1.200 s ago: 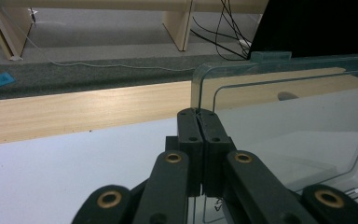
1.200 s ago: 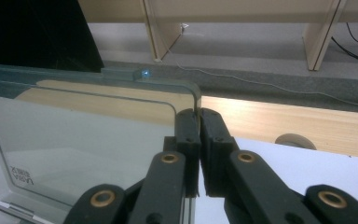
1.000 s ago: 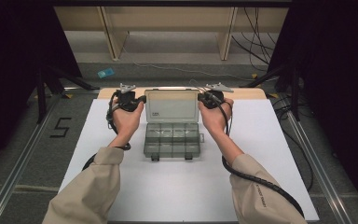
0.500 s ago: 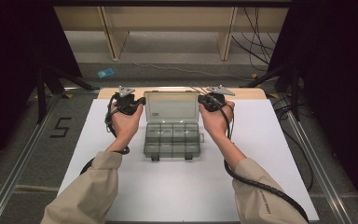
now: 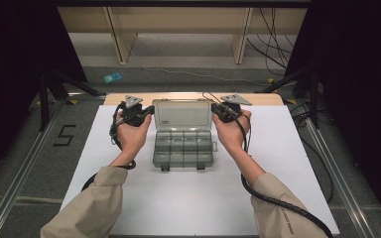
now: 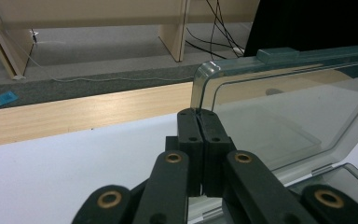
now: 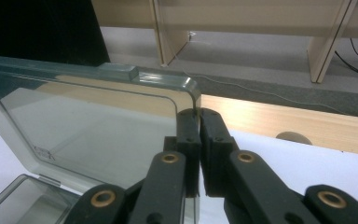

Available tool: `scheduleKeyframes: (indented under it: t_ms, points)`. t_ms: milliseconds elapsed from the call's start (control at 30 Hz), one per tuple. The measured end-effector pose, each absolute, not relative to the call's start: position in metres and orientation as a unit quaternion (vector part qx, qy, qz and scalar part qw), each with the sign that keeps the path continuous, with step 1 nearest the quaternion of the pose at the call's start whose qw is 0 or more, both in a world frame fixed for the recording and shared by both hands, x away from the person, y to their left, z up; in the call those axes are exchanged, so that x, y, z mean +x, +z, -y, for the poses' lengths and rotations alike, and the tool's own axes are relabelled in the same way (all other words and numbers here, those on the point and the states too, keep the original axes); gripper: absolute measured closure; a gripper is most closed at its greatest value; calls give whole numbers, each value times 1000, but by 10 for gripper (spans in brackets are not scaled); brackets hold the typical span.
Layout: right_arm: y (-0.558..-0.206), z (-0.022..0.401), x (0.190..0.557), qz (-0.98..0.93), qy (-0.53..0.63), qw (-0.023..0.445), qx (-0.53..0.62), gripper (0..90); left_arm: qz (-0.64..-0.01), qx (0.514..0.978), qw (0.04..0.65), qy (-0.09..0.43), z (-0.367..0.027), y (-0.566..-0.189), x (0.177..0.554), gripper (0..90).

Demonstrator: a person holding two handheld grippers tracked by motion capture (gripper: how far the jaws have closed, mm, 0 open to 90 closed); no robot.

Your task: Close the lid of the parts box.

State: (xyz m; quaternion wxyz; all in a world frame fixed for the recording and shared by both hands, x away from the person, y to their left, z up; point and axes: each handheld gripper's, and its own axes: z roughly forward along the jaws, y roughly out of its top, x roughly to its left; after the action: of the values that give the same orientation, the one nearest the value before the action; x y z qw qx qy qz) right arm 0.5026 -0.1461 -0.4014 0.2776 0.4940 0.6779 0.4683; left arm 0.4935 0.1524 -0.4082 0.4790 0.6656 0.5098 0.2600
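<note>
Nearest the person, two sleeved forearms come up over the white desk (image 5: 188,198) toward a clear plastic organizer case (image 5: 183,148), which lies in the middle of the desk and serves as the landmark here. Its compartment tray lies flat, front latches toward the person, and the compartments look empty as far as the high view tells.

Beyond the tray, the lid (image 5: 182,116) stands raised at the case's far edge, hinged along the back of the tray and leaning a little away from the person. The left tool (image 5: 146,113) sits at the lid's left edge and the right tool (image 5: 217,111) at its right edge. In the left gripper view the left tool's jaws are pressed together, pinching the lid's side edge just below its rounded upper corner (image 6: 200,74); in the right gripper view the right tool's jaws do the same on the opposite side edge below the other corner (image 7: 189,88).

The step in hand appears to be swinging the lid about its hinge. To do it well, both tools should travel together along the same arc, kept level with each other so the thin lid does not twist, with a light grip that does not slip off the edge, while the tray stays flat on the desk.

Farther off than the case runs the desk's wooden far edge (image 5: 258,98), then grey floor with a small blue card (image 5: 112,78), cables and pale wooden furniture legs (image 5: 119,34).
</note>
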Motion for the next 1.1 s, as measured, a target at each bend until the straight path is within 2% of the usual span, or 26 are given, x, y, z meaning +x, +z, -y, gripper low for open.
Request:
scheduleKeyframes:
  t_ms: [1100]
  points:
    - [-404,148,483,-680,476,289,477,883,-486,675,481,278,-153,-411,473,888]
